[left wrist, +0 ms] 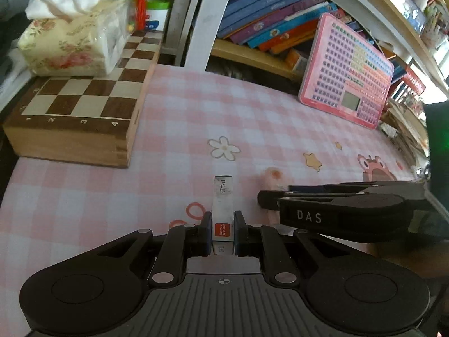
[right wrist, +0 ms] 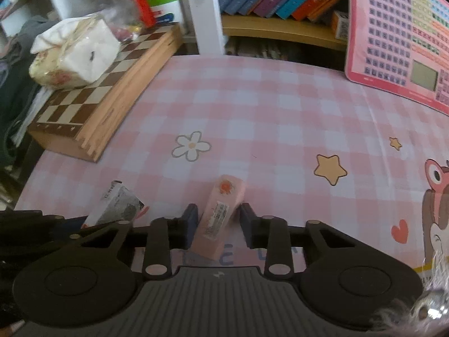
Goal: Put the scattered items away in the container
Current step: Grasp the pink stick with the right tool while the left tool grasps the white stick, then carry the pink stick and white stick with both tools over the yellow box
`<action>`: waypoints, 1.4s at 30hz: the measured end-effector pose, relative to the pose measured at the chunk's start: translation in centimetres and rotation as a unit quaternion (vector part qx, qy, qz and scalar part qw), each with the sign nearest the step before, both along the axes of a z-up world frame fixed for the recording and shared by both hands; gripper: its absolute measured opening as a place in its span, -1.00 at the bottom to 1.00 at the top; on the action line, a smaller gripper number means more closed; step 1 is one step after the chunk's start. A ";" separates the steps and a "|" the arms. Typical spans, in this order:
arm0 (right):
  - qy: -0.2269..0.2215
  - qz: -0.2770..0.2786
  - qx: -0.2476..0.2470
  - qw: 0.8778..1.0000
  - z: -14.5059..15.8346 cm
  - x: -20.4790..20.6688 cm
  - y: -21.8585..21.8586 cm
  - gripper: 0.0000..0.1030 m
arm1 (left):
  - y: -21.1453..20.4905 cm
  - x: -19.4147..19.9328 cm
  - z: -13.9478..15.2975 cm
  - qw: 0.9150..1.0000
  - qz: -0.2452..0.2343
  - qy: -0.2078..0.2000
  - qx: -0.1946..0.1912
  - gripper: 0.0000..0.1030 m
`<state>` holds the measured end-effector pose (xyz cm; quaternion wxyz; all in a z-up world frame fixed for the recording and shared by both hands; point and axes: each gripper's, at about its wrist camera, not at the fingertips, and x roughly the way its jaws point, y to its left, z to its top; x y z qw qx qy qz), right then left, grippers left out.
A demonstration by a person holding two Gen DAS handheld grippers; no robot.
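Left claw [left wrist: 222, 231] pinches a staple box [left wrist: 222, 213] near the surface's [left wrist: 196, 118] front edge. Right claw [right wrist: 217, 221], just beside it, squeezes a pink eraser [right wrist: 221, 213] sitting crooked. That eraser might twist loose. No container shows.

A home: children's books [left wrist: 269, 19], chessboard [left wrist: 78, 95], pink checked tablecloth [left wrist: 224, 112]

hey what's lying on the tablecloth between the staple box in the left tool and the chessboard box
Nothing: in the left wrist view, only bare pink checked tablecloth separates the staple box from the chessboard box.
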<state>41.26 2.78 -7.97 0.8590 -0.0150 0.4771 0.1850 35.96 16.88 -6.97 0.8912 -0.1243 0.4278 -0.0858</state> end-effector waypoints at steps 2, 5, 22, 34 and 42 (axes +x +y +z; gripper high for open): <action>0.009 0.014 0.007 1.000 0.2 -0.1 -0.6 -0.54 | -0.4 -0.6 0.5 1.000 -0.002 -0.005 0.003 -0.75; -0.002 0.020 0.006 1.000 0.8 -0.7 -1.8 -0.55 | -0.7 -1.5 1.5 1.000 0.002 -0.015 0.006 -0.75; -0.033 0.018 0.050 0.998 7.2 -9.8 -6.3 -0.55 | -1.0 -9.6 7.7 0.998 0.007 -0.057 -0.002 -0.75; -0.037 0.034 0.060 0.997 9.1 -17.0 -6.6 -0.55 | -0.7 -16.6 9.9 0.997 -0.001 -0.078 -0.007 -0.75; -0.048 0.045 0.051 0.997 10.5 -23.4 -7.1 -0.55 | -0.8 -22.9 10.9 0.996 -0.021 -0.088 -0.027 -0.75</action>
